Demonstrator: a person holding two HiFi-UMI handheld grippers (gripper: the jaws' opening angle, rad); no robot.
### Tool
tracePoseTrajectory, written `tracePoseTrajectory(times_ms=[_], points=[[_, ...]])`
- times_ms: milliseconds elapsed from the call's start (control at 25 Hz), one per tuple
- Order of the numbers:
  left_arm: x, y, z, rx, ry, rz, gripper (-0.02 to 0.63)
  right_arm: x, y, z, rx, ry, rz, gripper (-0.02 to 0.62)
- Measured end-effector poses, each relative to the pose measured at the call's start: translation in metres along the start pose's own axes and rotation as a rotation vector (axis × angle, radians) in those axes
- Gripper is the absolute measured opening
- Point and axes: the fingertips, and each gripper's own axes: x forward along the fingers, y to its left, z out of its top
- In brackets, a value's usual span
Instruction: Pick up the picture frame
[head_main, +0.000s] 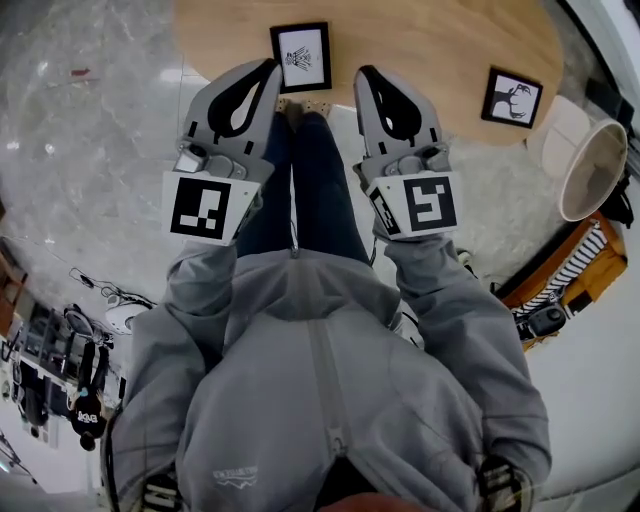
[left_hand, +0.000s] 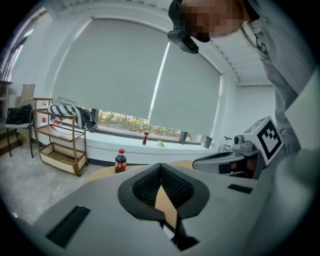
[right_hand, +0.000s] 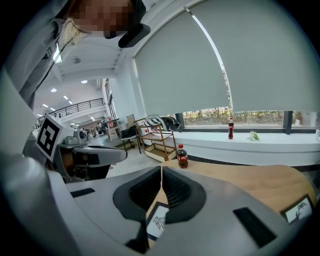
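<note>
A person in a grey zip-up top (head_main: 330, 400) holds a grey gripper in each hand, out in front of the body. The left gripper (head_main: 266, 72) has its two fingers pressed together with nothing between them, and so does the right gripper (head_main: 366, 76). Just past their tips is a round table of light wood (head_main: 420, 40). A black picture frame with a white drawing (head_main: 301, 57) lies flat on the near edge of the table, between the two grippers and not touching them. A second black picture frame (head_main: 512, 98) lies further to the right. A small cola bottle with a red cap (right_hand: 182, 156) stands on the far side of the table.
</note>
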Motion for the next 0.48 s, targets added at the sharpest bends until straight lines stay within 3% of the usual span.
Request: tracePoseTrajectory(times_ms=[480], points=[[0.030,0.032,-0.084,-0.024,0.046,0.001,0.018,0.051,-0.006,-0.076,-0.033,0.053,0.041,0.034]])
